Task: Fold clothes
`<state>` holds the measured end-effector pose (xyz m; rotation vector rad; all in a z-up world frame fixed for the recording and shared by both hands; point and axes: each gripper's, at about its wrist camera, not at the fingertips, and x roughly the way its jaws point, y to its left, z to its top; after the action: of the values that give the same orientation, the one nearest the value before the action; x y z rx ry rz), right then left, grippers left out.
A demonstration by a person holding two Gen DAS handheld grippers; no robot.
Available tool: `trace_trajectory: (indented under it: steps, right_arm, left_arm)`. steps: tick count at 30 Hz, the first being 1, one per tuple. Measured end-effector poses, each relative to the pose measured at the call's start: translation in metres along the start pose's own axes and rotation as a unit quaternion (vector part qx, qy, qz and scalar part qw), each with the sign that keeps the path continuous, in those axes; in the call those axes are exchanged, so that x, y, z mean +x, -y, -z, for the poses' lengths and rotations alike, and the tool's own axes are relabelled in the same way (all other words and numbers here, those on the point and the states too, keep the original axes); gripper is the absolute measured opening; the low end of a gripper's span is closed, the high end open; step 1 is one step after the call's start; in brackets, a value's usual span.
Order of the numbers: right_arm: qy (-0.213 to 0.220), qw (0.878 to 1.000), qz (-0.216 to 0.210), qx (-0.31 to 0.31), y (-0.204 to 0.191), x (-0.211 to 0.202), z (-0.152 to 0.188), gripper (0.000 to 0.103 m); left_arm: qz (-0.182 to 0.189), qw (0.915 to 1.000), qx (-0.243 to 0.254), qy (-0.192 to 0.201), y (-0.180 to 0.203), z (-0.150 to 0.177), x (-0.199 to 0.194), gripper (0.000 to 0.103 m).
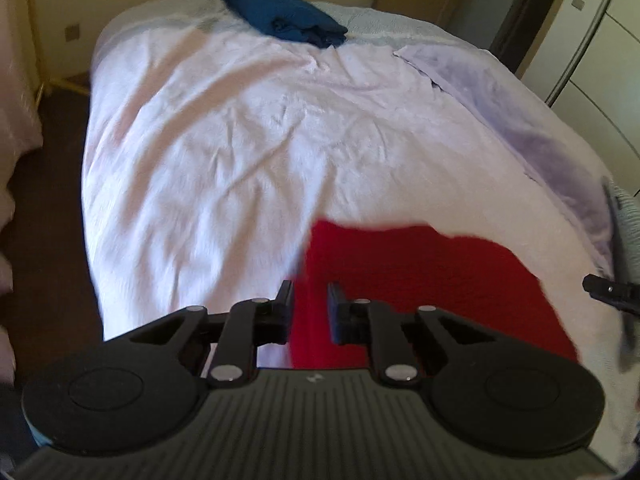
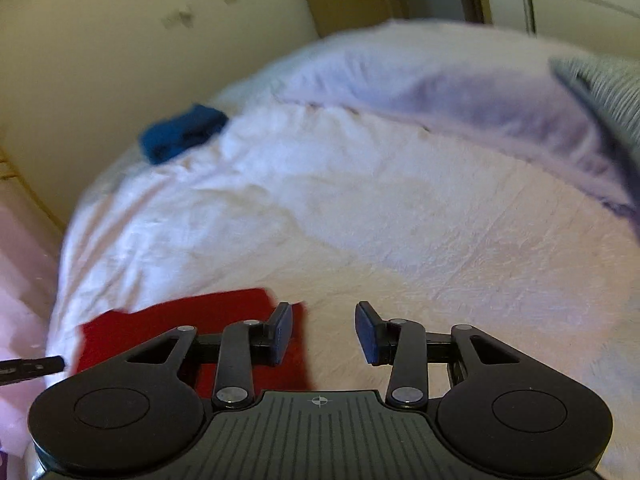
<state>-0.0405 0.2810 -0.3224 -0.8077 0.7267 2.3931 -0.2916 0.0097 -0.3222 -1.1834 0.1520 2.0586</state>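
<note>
Red knitted cloth lies flat on the near edge of the wrinkled white bedsheet. Left gripper hovers over the cloth's left edge, jaws narrowly apart, gripping nothing. Right gripper wider open, empty, left finger above the cloth's right edge. Lilac blanket further right. Crumpled dark blue garment at the bed's far end.
</note>
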Motion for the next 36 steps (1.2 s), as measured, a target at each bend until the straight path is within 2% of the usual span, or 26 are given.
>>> trace_trajectory:
  steps: [3,4,6,8,10,13,17,20,22,24,25,26,29,32,34,36]
  right_arm:
    - [-0.011,1.0,-0.015,-0.021,-0.03,-0.027,0.026,0.04]
    - [-0.019,0.999,-0.012,-0.025,-0.032,-0.024,0.03,0.04]
    - [-0.034,0.999,-0.007,-0.034,-0.037,-0.018,0.037,0.04]
    - [-0.049,0.998,-0.003,-0.042,-0.041,-0.012,0.044,0.04]
    - [-0.065,0.997,0.002,-0.05,-0.045,-0.006,0.052,0.04]
    - [-0.087,0.994,0.009,-0.063,-0.051,0.003,0.062,0.04]
    - [-0.07,0.996,0.02,-0.048,-0.048,-0.024,0.059,0.04]
    - [-0.078,0.996,0.029,-0.014,-0.038,-0.031,0.062,0.04]
    - [-0.09,0.996,0.028,0.008,-0.031,-0.027,0.066,0.04]
    - [-0.081,0.996,0.015,0.034,-0.025,-0.023,0.068,0.04]
    - [-0.08,0.996,0.009,0.046,-0.022,-0.02,0.07,0.04]
    - [-0.082,0.995,0.002,0.056,-0.02,-0.014,0.071,0.04]
    - [-0.089,0.993,-0.014,0.073,-0.016,0.0,0.072,0.04]
    - [-0.096,0.995,-0.016,0.031,-0.028,0.011,0.07,0.04]
    - [-0.104,0.994,-0.013,0.01,-0.035,0.014,0.066,0.04]
    - [-0.108,0.994,-0.01,0.01,-0.032,0.01,0.06,0.04]
  left_arm:
    - [0.001,0.9998,-0.007,-0.02,0.023,0.032,-0.021,0.013]
    - [-0.002,0.9998,-0.003,-0.02,0.031,0.043,-0.024,0.014]
    - [-0.034,0.999,0.023,-0.019,0.044,0.06,-0.02,0.017]
    - [-0.055,0.9976,0.017,-0.038,0.042,0.065,-0.004,0.016]
    - [-0.059,0.9974,0.006,-0.042,0.036,0.063,0.006,0.013]
    - [-0.063,0.9972,0.015,-0.039,0.037,0.056,-0.007,0.013]
    - [-0.06,0.9976,-0.015,-0.03,0.029,0.057,-0.032,0.015]
    - [-0.057,0.9968,-0.049,-0.025,0.014,0.058,-0.034,0.029]
    - [-0.039,0.9954,-0.083,-0.031,0.0,0.06,-0.029,0.029]
    - [0.006,0.9908,-0.128,-0.044,-0.014,0.064,-0.019,0.027]
    - [0.012,0.9889,-0.141,-0.045,-0.018,0.068,-0.016,0.023]
    - [0.012,0.9876,-0.15,-0.044,-0.021,0.072,-0.013,0.011]
    - [0.012,0.9877,-0.154,-0.025,-0.025,0.081,-0.024,0.007]
    - [-0.002,0.9894,-0.142,-0.031,-0.023,0.091,-0.029,0.008]
    - [0.001,0.9906,-0.131,-0.04,-0.023,0.085,-0.026,0.01]
    - [0.008,0.9926,-0.112,-0.047,-0.024,0.07,-0.026,0.018]
